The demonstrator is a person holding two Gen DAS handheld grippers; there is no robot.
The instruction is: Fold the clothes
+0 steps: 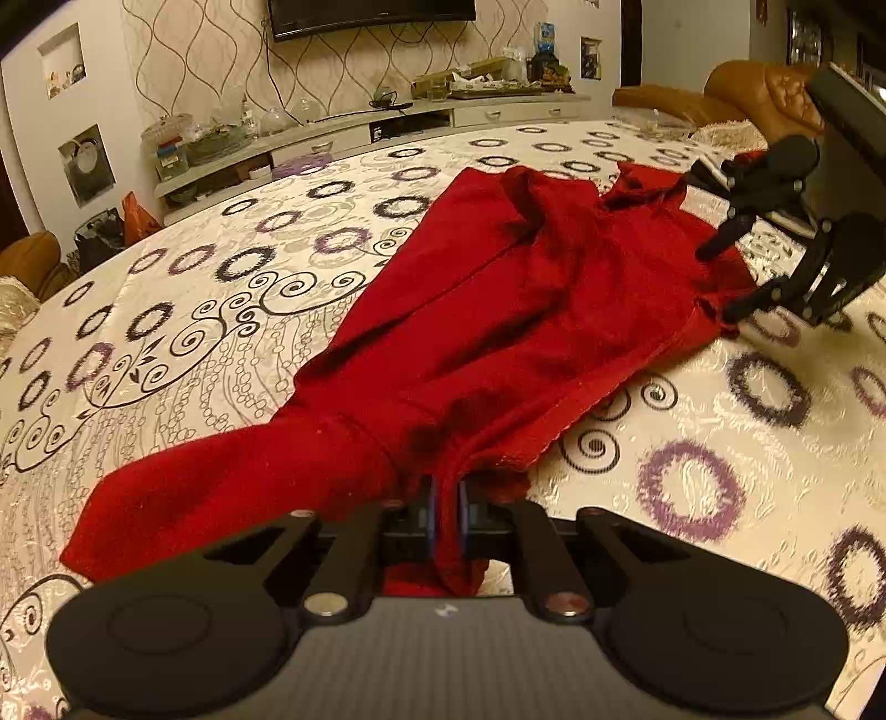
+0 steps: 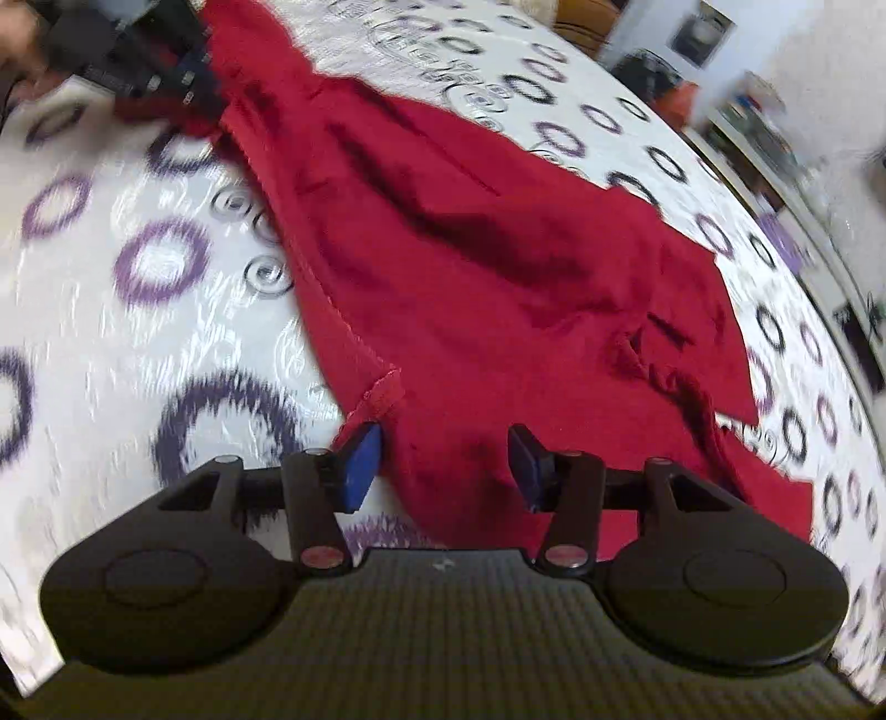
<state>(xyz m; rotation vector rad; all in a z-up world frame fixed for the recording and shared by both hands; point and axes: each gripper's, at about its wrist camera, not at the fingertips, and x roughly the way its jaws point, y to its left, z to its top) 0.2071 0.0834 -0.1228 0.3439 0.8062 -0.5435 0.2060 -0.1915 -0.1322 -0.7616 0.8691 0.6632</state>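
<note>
Covering the whole work surface is a cream bedspread (image 1: 232, 310) printed with purple and black rings and black scrollwork, and on it lies a red knit garment (image 1: 498, 310), spread lengthwise with one sleeve trailing off toward the near left of the left wrist view. The left gripper (image 1: 446, 515) has its jaws pressed together on a bunched fold at the garment's near end, the red cloth squeezed between the blue pads (image 1: 432, 515). The right gripper (image 2: 443, 465) sits at the garment's other end with its jaws apart; red fabric lies between and under them, and the left blue pad (image 2: 360, 465) is just beside a stitched hem corner, though whether it touches is unclear through the blur. In the left wrist view the same right gripper (image 1: 725, 277) shows at the far right, fingers spread over the garment's edge.

Beyond the bedspread, a long low TV cabinet (image 1: 354, 138) runs along a wall with wavy-patterned wallpaper (image 1: 210, 50), its top cluttered with glassware, boxes and bottles. A dark flat-screen television (image 1: 371, 16) hangs above it. A brown leather sofa (image 1: 747, 88) stands at the far right, and an orange bag (image 1: 138, 219) sits on the floor at the left.
</note>
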